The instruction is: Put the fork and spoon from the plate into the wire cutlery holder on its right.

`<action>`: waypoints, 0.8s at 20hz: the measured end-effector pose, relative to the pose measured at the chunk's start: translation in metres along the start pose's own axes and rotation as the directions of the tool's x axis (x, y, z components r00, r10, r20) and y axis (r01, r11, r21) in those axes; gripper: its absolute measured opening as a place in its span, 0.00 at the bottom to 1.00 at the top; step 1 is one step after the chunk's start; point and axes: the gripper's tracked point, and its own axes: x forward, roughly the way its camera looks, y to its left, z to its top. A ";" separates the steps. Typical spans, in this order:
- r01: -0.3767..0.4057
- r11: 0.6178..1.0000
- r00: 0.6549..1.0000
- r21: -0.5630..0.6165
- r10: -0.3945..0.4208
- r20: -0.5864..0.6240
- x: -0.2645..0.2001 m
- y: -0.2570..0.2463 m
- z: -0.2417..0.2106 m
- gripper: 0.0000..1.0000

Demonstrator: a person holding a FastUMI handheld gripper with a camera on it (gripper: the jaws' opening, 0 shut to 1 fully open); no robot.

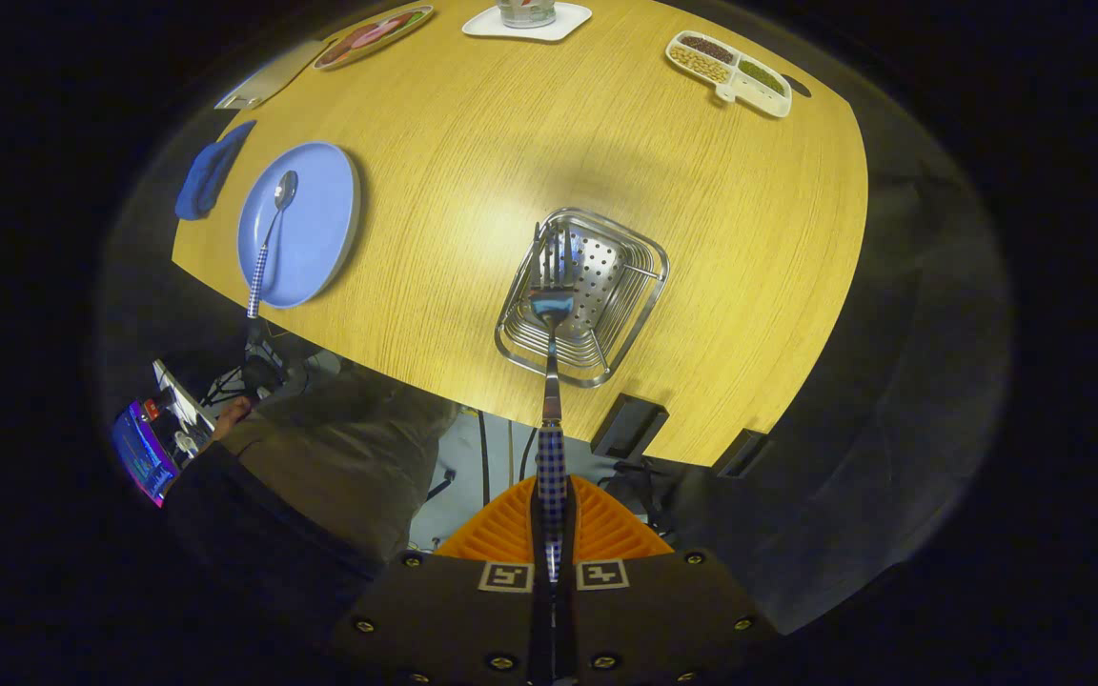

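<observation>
No legible brand or writing is being shown on any of the objects. The fork [551,381], a metal piece with a checked handle, is being clamped between the fingers of the gripper [551,534], and its tines are being held over the wire cutlery holder [583,295], a squarish basket of bright metal wire with a perforated inner wall. The spoon [270,243], with a matching checked handle, is being left lying on the round blue plate [320,229], its handle overhanging the rim towards the table edge. The holder is being seen well apart from the plate, on a wooden table [701,248] with a fine grain. Beyond it, a divided white tray [728,72] of dried beans and seeds is being seen, and a blue cloth [211,171] beside the plate.
</observation>
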 end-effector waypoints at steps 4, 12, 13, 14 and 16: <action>0.001 1.000 0.999 -0.005 -0.002 -0.041 0.004 -0.010 -0.012 0.02; 0.029 0.998 0.980 -0.047 -0.038 -0.196 0.037 -0.014 0.004 0.02; 0.025 0.999 0.978 -0.049 -0.034 -0.207 0.037 -0.013 0.007 0.02; 0.018 0.999 0.974 -0.042 -0.027 -0.223 0.037 -0.012 0.008 0.02; 0.031 0.999 0.968 -0.040 -0.039 -0.247 0.037 -0.016 0.013 0.05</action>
